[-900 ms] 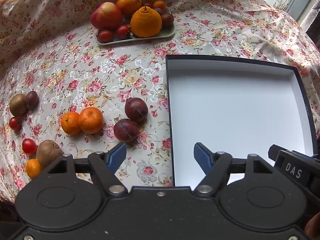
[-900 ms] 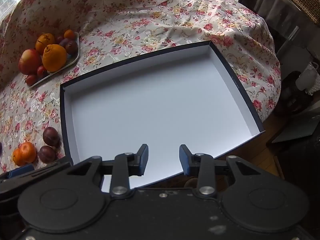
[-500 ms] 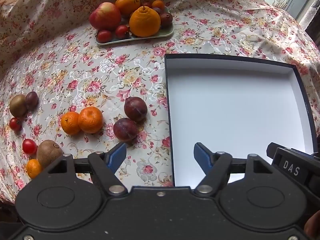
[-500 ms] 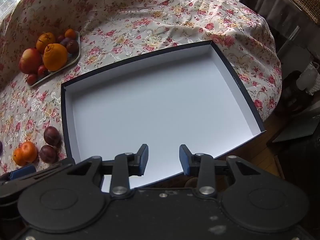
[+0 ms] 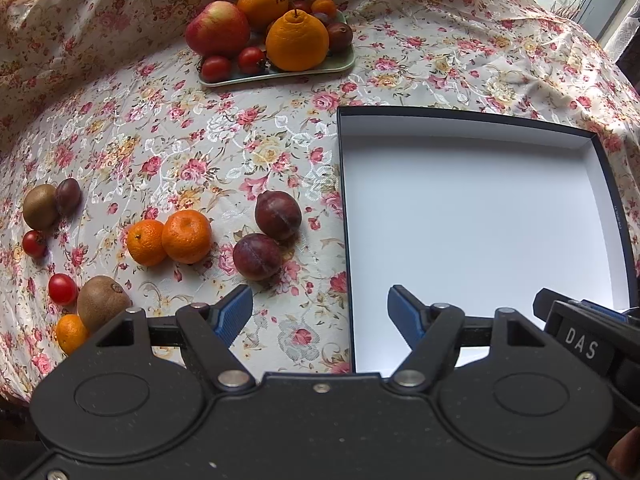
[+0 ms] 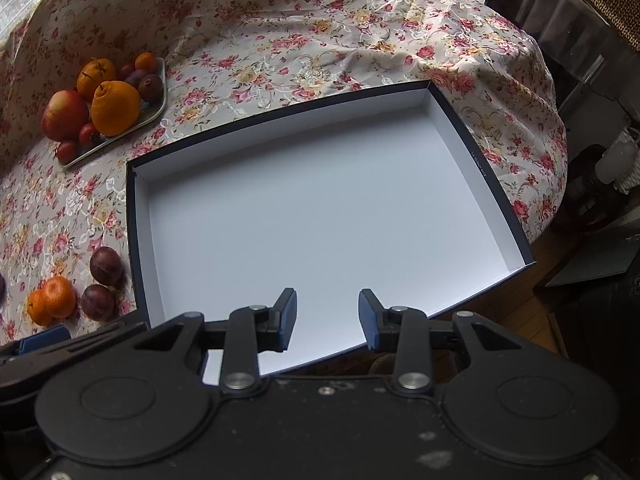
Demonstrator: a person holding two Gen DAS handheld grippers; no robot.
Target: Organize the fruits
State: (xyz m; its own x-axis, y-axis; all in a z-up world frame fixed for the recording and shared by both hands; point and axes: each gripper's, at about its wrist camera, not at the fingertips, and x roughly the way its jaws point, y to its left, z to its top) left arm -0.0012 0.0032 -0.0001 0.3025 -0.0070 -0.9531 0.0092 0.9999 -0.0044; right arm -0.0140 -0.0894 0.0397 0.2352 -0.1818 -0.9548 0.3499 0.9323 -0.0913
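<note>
At the far left of the desk (image 5: 168,148), under its flowered cloth, the small fruit lies loose in clusters: a kiwi with a dark plum (image 5: 68,196) and a cherry tomato (image 5: 34,243), then nearer a second tomato, a kiwi (image 5: 102,302) and a small orange. Further right sit two mandarins (image 5: 170,238) touching each other, and just beside them two plums (image 5: 266,234), the closest fruit to the box; grouped by kind like this, they look laid out for sorting. At the far side a green tray (image 5: 340,65) holds the bigger fruit, an apple, oranges and tomatoes piled together. The left gripper (image 5: 320,312) hangs over the cloth near the plums with its fingers spread wide and nothing between them, probably readied for a round fruit. To the right lies the shallow box (image 6: 484,168) with white inside, still bare, so no fruit has been sorted yet. The right gripper (image 6: 327,318) hovers over the box's near edge, fingers half apart and holding nothing.
</note>
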